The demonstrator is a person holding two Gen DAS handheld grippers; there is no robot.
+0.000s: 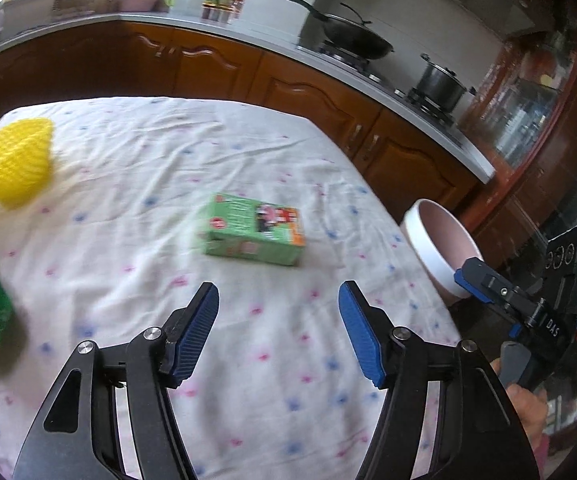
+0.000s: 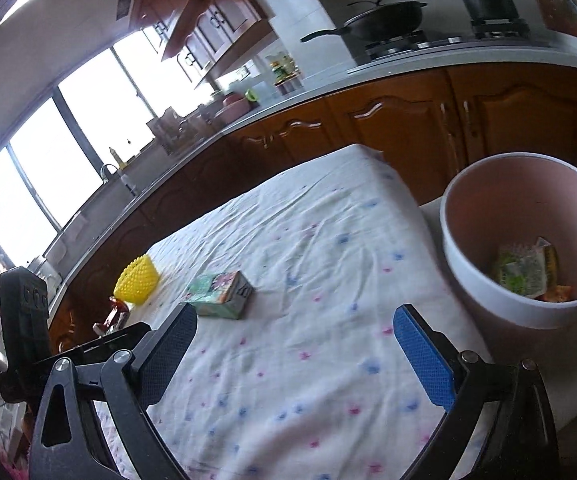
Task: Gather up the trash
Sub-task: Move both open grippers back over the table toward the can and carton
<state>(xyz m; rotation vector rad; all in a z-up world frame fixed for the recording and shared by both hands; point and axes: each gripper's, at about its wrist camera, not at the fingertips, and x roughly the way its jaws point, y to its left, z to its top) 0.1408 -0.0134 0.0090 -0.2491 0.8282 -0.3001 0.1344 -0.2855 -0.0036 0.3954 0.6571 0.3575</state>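
Left wrist view: the left tool [image 1: 278,312] stands wide and empty above the table [image 1: 128,160]; the green box [image 1: 253,230] lies just beyond it.

Right wrist view: the right tool [image 2: 294,334] is wide and empty; the box [image 2: 220,294] lies far-left, the bin [image 2: 488,280] right.

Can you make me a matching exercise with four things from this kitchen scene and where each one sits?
Things:
1. green box
2. yellow net
3. wok
4. bin

Places:
A. on the stove
B. beside the table's edge, wrappers inside
C. middle of the tablecloth
D. far corner of the table

Pairs: 1-C, 2-D, 3-A, 4-B
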